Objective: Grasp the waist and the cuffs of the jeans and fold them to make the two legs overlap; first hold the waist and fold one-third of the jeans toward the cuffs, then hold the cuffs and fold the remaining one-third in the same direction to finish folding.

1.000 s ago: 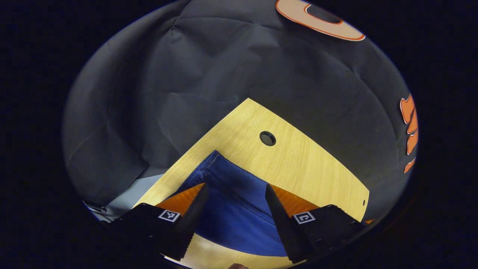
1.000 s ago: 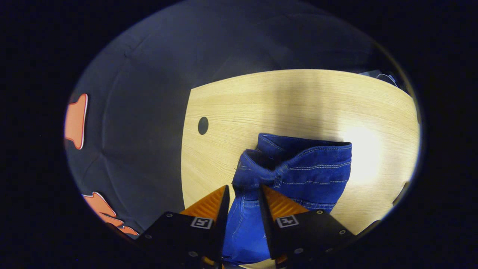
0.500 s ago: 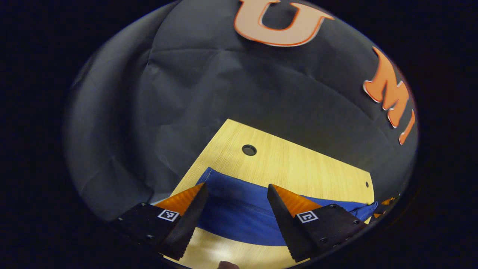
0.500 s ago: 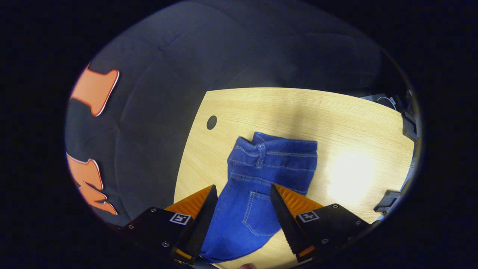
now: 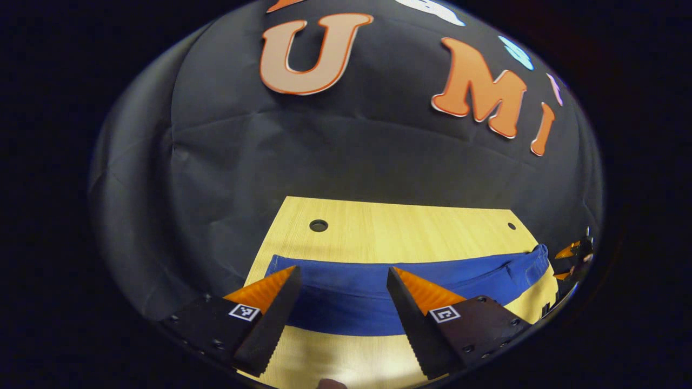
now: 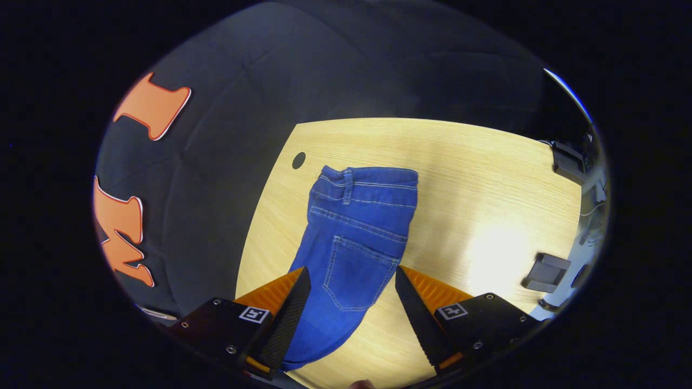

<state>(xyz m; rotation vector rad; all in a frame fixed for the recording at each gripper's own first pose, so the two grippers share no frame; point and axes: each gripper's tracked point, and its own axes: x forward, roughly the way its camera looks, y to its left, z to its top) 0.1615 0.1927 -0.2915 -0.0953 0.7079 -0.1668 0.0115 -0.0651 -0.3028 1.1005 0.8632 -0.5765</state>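
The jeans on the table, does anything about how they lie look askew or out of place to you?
Nothing stands out. The jeans lie flat on the wooden table, legs overlapped, waist toward the cable hole, with no bunching or overhang that I can see. Both the right gripper and the left gripper hang open above the denim.

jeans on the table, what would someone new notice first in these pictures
The bright blue jeans stand out, lying flat on the pale wooden table, waistband toward its far edge near a small round hole. The right tongs hang open above the seat and back pocket. The left tongs hang open over the jeans too.
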